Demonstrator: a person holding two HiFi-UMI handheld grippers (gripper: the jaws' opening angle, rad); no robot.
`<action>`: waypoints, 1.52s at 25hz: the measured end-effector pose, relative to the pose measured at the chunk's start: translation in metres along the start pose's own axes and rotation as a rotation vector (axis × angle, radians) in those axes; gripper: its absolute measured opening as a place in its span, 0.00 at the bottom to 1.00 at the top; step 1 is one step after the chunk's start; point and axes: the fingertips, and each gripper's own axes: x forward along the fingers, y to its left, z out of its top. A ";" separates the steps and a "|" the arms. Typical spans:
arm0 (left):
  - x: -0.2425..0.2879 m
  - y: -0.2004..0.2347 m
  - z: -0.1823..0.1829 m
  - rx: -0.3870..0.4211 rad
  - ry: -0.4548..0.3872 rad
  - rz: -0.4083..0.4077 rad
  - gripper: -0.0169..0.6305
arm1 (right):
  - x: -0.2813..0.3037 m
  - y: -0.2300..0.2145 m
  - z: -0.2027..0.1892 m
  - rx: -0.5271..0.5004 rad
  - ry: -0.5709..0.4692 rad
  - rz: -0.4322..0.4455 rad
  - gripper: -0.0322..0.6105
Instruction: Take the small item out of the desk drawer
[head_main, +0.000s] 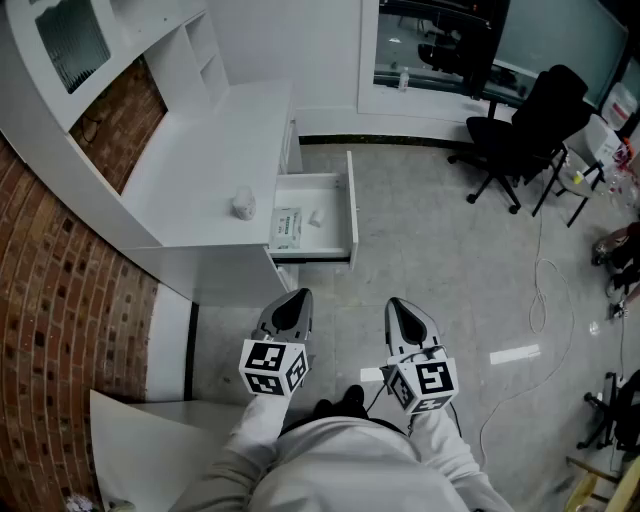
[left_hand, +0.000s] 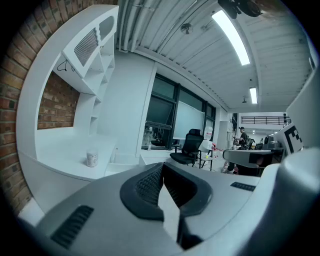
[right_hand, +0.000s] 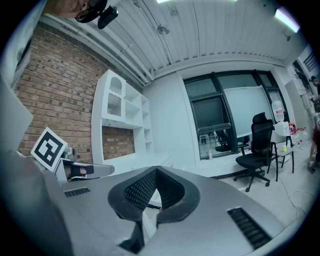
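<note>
The white desk (head_main: 200, 170) stands at the left with its drawer (head_main: 350, 205) pulled out. Inside the drawer lie a small white item (head_main: 317, 216) and a flat printed packet (head_main: 287, 228). A small white cup (head_main: 243, 205) stands on the desktop near the drawer, and the same cup (left_hand: 91, 159) shows in the left gripper view. My left gripper (head_main: 300, 294) and right gripper (head_main: 396, 303) hover side by side over the floor, short of the drawer. Both are shut and hold nothing; the left gripper (left_hand: 162, 165) and right gripper (right_hand: 156, 169) show their tips together.
A black office chair (head_main: 520, 130) stands on the floor at the far right, and a white cable (head_main: 540, 290) trails across the floor. A brick wall (head_main: 50, 280) and a white shelf unit (head_main: 190, 50) back the desk. A white panel (head_main: 150, 440) lies at the lower left.
</note>
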 end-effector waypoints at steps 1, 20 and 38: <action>0.001 0.001 0.001 -0.001 -0.003 0.001 0.05 | 0.002 -0.002 0.001 -0.002 -0.006 -0.002 0.09; 0.031 0.006 0.023 0.040 -0.042 0.073 0.06 | 0.001 -0.051 0.013 0.006 -0.027 -0.040 0.09; 0.057 -0.005 0.035 0.067 -0.055 0.116 0.17 | -0.004 -0.089 0.010 0.035 -0.029 -0.058 0.09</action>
